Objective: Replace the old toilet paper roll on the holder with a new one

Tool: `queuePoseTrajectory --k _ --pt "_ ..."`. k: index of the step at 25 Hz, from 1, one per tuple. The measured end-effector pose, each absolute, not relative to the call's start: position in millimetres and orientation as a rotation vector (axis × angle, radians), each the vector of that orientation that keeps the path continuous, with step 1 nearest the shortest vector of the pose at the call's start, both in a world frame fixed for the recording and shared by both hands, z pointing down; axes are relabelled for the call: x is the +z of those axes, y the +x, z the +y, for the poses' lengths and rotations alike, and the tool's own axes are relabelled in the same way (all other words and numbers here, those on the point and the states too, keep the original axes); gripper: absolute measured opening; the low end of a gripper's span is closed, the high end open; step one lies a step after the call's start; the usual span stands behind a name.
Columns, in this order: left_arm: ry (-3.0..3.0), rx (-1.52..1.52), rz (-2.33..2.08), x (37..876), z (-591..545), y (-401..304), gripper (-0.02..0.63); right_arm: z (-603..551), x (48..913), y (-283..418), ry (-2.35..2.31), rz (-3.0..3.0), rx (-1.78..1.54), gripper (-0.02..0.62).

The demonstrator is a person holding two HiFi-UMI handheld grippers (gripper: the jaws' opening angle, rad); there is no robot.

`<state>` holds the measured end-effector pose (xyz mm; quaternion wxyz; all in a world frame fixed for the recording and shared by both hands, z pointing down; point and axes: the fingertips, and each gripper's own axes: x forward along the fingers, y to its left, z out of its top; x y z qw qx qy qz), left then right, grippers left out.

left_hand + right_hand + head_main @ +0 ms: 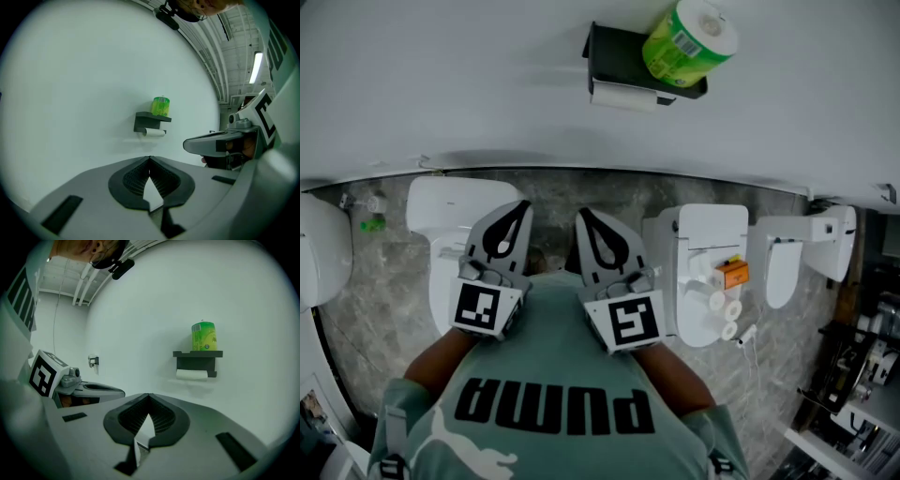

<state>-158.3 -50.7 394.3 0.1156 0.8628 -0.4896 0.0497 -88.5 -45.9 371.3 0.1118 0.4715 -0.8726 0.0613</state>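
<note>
- Both my left fingers (511, 225) and my right fingers (605, 239) are pressed together at the tips with nothing between them. I judge the swap has not begun.
- The old roll (191, 374) hangs under the black holder (197, 360) on the wall (243, 296). It looks thin, nearly used up.
- The new roll (203, 336), in its green wrapper, stands upright on the holder's top shelf, right above the old one.
- The main risk, as I see it, is that green roll. It only rests on the narrow shelf, so a bump from below or from the side while I work at the old roll could tip it off onto the floor.
- If I arrive with my fingers closed like this, I would poke the old roll instead of gripping it. They need to spread before they reach it.
- A nearly spent roll is soft. Squeezing hard could flatten it, so that it jams on the holder rather than sliding off.
- My two hands are close side by side, so they could knock together if both go for the same small holder.
- Pose: both hands are held in front of my chest, marker cubes up. My fingers point forward at the wall, dipped a little below level, well apart from the holder.
- In the left gripper view the holder sits just above my closed fingertips; in the right gripper view it sits up and to the right.
</note>
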Motion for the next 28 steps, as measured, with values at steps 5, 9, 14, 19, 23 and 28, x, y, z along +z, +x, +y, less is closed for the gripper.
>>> queuePoseTrajectory --k 5,9,14,19,23,28 --pt "2.5 0.192 -1.478 397 -72 -142 0.003 -73 374 -71 1.352 -2.597 0.214 0.003" --pt "2.465 0.296 -1.484 404 -83 -130 0.003 -93 375 -57 1.33 -2.624 0.247 0.003" --pt "2.45 0.3 -1.541 398 -106 -118 0.003 -117 375 -38 1.326 -2.671 0.321 0.003" --pt "2.429 0.306 -1.611 392 -126 -107 0.003 -140 373 -26 1.292 -2.742 0.391 0.003" --pt "2.392 0.348 -1.664 391 -135 -101 0.003 -153 377 -16 1.232 -2.793 0.478 0.003" --pt "2.347 0.355 -1.72 389 -145 -89 0.003 -163 384 -12 1.088 -2.886 0.644 0.003"
